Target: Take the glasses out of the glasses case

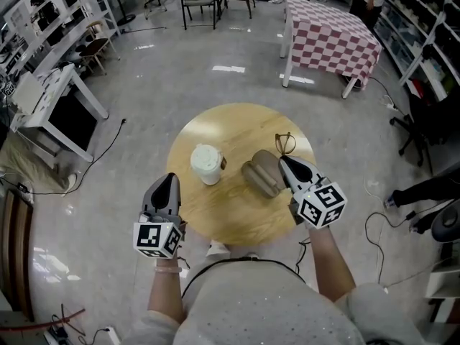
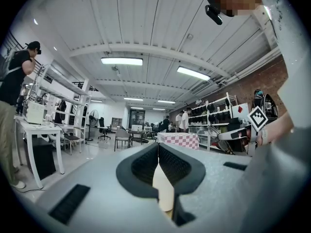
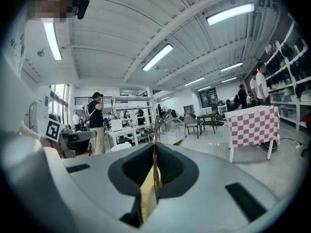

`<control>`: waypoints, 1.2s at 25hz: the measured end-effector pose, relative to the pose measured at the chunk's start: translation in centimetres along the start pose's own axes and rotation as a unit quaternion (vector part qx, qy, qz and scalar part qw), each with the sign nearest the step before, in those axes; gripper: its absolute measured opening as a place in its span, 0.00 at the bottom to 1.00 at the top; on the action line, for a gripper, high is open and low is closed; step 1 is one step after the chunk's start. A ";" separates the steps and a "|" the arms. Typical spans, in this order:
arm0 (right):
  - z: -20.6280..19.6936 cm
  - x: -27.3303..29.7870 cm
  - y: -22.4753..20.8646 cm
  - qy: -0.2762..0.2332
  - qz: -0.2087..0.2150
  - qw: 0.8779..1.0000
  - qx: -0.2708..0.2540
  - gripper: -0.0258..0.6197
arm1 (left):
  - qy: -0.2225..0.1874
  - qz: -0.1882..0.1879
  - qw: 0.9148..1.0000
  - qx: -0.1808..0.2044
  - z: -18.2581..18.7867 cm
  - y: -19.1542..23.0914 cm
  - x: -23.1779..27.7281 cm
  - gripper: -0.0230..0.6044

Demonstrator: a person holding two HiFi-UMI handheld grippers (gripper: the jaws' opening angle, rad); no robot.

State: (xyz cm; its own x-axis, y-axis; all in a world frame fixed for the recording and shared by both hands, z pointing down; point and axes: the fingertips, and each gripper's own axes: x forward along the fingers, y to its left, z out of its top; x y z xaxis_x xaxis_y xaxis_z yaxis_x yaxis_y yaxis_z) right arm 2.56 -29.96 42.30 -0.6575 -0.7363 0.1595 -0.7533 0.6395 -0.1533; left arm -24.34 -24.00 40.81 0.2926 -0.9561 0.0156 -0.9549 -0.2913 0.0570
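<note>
Closest to the person, the left gripper [image 1: 169, 177] hangs over the near left edge of the round pale wood table [image 1: 237, 218]. Its jaws are pressed together w/ nothing in them, so it's free to help.

The right gripper [image 1: 283, 158] is on the other side, a bit farther out, pointing across the table. Its jaws are closed on the thin gold wire glasses [image 1: 285, 143]. In the right gripper view the wire runs right btw the dark pads [image 3: 171, 168], and one round lens sticks up past the tips.

Just left of that gripper lies the soft tan glasses case [image 1: 261, 178], flat on the wood. The glasses are out of it, just past its far end. Can't tell if they rest on the table or are lifted a little. Left of the case stands a white paper cup w/ a lid [image 1: 206, 163], near but not touching.

The glasses look very light, thin and bendy, and the lenses could scratch or crack. I think a soft squeeze on the wire frame or an arm is best, never on a lens. Thin wire may slip or twist in the pads, so go slow. The case looks soft and light, so it may slide if bumped.

Far off, a table w/ a red and white checked cloth [image 1: 330, 38] stands on the grey floor.
</note>
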 end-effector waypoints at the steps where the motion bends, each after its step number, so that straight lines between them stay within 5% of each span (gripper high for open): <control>1: 0.0 0.0 0.0 -0.001 0.000 1.000 0.000 0.07 | -0.001 0.000 1.000 0.000 0.0 0.0 0.0 0.05; 30: 1.5 0.8 -0.2 -0.016 -0.008 1.000 -0.004 0.07 | -0.007 0.001 1.000 0.004 1.0 1.4 0.9 0.05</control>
State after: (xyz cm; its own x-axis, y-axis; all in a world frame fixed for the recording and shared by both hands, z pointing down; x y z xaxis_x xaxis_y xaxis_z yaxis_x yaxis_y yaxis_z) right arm 2.21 -31.01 41.04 -0.6454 -0.7525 0.1314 -0.7634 0.6296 -0.1441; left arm -25.43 -25.26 39.92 0.2901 -0.9570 0.0008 -0.9559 -0.2897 0.0481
